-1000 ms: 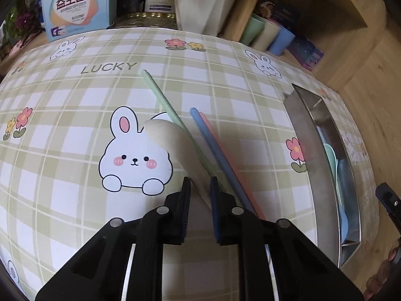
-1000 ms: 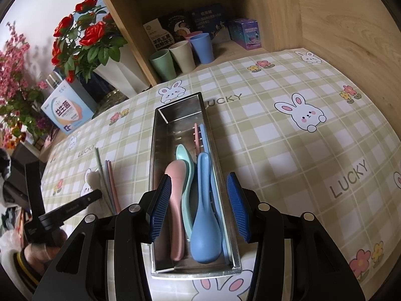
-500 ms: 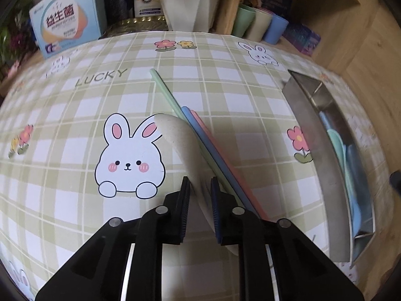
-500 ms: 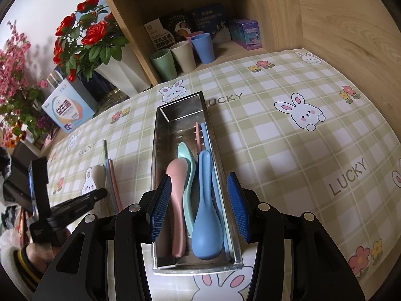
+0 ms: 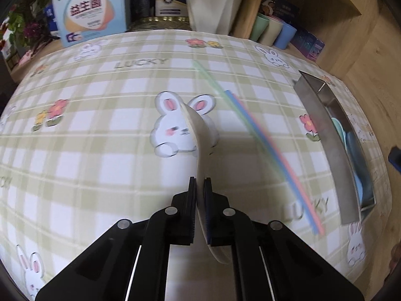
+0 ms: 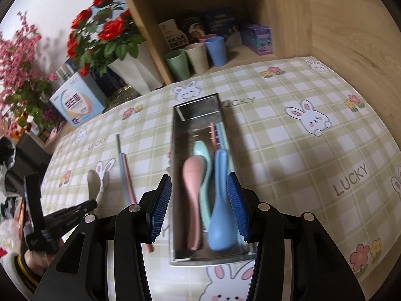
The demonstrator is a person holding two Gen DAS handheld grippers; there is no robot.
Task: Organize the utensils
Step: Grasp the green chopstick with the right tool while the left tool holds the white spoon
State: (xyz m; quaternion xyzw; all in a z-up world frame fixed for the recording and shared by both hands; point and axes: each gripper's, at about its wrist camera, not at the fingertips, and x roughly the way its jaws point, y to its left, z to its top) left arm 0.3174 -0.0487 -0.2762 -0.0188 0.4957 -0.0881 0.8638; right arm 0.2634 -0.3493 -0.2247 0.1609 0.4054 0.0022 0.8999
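Three spoons [image 6: 218,198] already lie in the tray [image 6: 175,175]; left jaws grip the cream spoon [image 5: 194,130], chopsticks [image 5: 265,150] on the bench [image 5: 100,163] at two o'clock remain, right jaws gape empty.

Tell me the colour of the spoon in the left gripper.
Cream, off-white spoon, clearest in the left wrist view.

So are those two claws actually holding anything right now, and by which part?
The left gripper pinches the beige spoon by its handle, bowl pointing away. The right gripper is open and holds nothing.
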